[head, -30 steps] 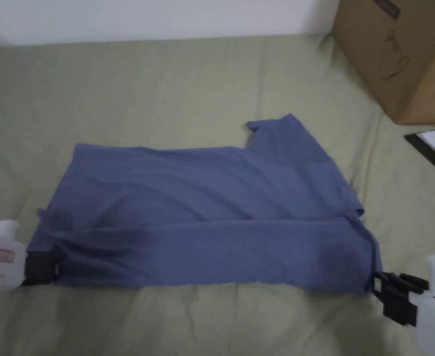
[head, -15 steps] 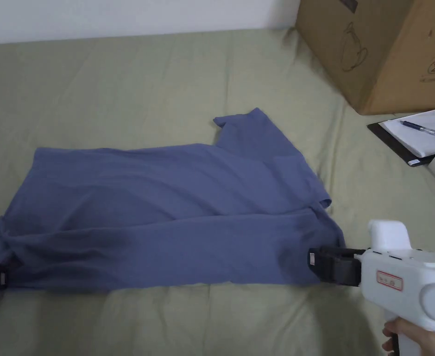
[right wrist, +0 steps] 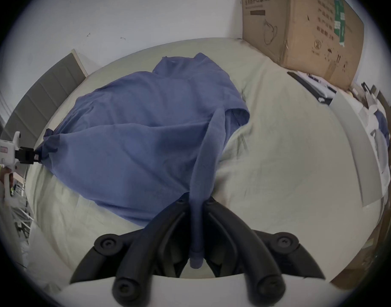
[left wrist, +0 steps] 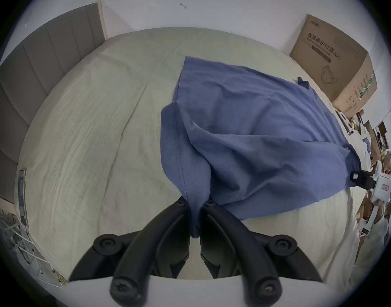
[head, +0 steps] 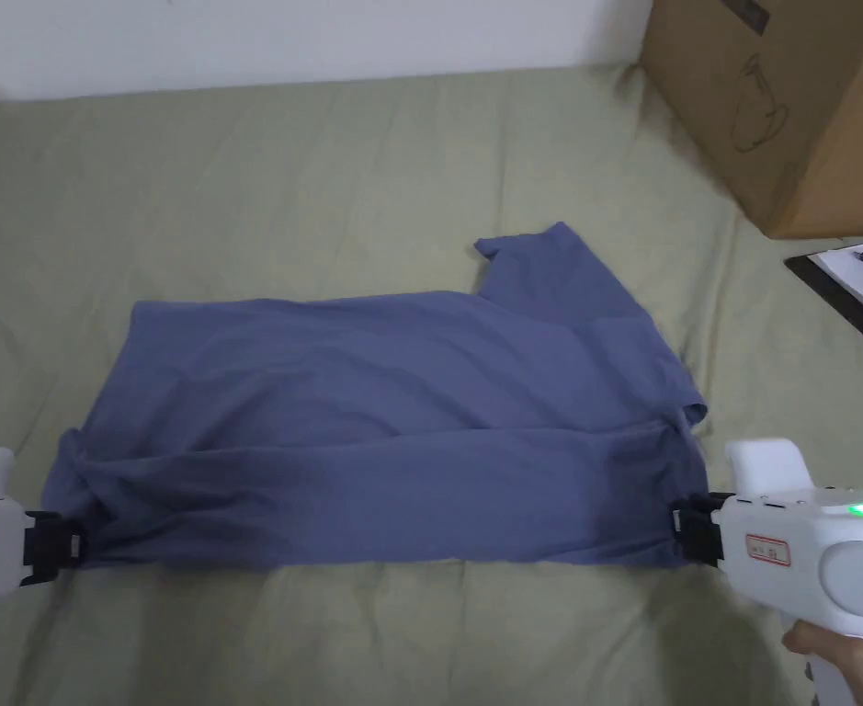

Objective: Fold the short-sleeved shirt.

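The blue shirt [head: 392, 414] lay on the green sheet [head: 328, 184], near the cardboard box [head: 788, 101]. The left gripper [left wrist: 195, 205] pinched its hem corner. The right gripper [right wrist: 196, 201] clamped its shoulder end.

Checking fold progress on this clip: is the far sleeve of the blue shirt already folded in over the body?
No, the far sleeve still sticks out flat on the green bedsheet, beyond the blue shirt body's far edge.

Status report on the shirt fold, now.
Left gripper and right gripper both shut on the shirt, one at each end. Near edge folded over. Box well clear.
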A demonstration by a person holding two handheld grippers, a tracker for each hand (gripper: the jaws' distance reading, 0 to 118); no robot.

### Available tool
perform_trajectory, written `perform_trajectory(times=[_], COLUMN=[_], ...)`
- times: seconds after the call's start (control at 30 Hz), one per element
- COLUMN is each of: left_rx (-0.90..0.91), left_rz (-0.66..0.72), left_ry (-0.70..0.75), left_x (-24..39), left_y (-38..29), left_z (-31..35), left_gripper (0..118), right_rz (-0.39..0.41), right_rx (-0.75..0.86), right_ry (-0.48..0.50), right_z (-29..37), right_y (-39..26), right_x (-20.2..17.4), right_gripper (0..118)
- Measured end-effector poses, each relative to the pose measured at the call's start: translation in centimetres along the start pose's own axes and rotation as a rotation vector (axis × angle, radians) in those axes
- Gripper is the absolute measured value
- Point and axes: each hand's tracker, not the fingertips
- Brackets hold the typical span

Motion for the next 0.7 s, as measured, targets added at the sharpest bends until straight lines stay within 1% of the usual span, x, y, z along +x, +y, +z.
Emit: perform_trajectory(times=[0.13, 0.17, 0.23, 0.33, 0.43, 0.53, 0.6, 0.67, 0.7], left_rx=[0.04, 0.038, 0.031, 0.022, -0.016, -0.067, -0.071, -0.058, -0.061], left_rz=[0.02, 0.016, -0.016, -0.03, -0.026, -0.039, -0.037, -0.036, -0.006], left_ry=[-0.024, -0.028, -0.011, -0.011, -0.002, 0.029, 0.018, 0.0, -0.007], left_x=[-0.7, -0.6, -0.4, -0.2, 0.3, 0.5, 0.3, 0.2, 0.1], left_y=[-0.9, -1.3, -2.2, -4.4, -7.3, -10.4, -12.2, -13.0, -13.0], left_z=[2.5, 3.2, 4.3, 5.7, 6.2, 5.8, 5.3, 4.9, 4.7], left_gripper=[5, 5, 5, 5, 5, 5, 5, 6, 12], right_rz=[-0.009, -0.02, -0.007, 0.006, 0.004, -0.028, -0.05, -0.083, -0.105], right_rx=[0.03, 0.042, 0.065, 0.05, -0.021, -0.103, -0.151, -0.14, -0.11], right_ry=[0.016, 0.007, 0.006, 0.013, 0.015, 0.026, 0.032, 0.038, 0.036], right_z=[3.2, 4.4, 6.5, 8.6, 9.2, 8.6, 7.8, 7.3, 7.5], right_y=[0.4, 0.4, 0.0, -1.8, -4.9, -8.4, -9.8, -10.1, -9.9], right_x=[0.6, 0.7, 0.8, 1.2, 1.4, 1.6, 1.9, 2.1, 2.1], right_gripper=[6, 6, 6, 6, 6, 6, 7, 7, 7])
